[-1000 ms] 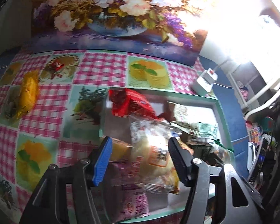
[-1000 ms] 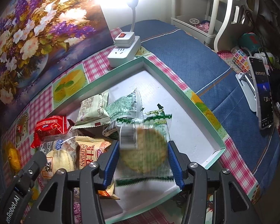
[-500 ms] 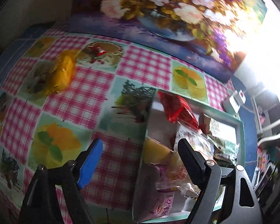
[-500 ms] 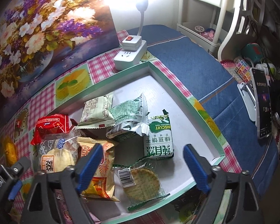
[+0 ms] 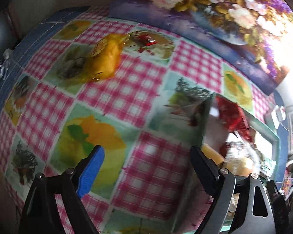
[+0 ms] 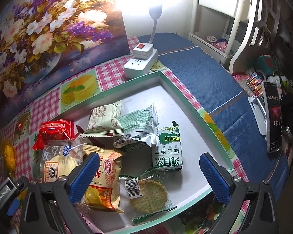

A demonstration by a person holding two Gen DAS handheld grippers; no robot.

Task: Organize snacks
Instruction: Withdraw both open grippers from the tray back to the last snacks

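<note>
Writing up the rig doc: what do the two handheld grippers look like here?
Left gripper: black angular frame with silver pivot screws, one blue finger pad, the other black. Right gripper: same black frame and screws, both pads blue and dimpled. No cables or sleeves visible.

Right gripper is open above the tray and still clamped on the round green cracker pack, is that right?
Not quite. The right gripper is open above the tray, but it holds nothing: the round green cracker pack lies on the tray floor between and below its fingers. The right wrist view shows this.
</note>
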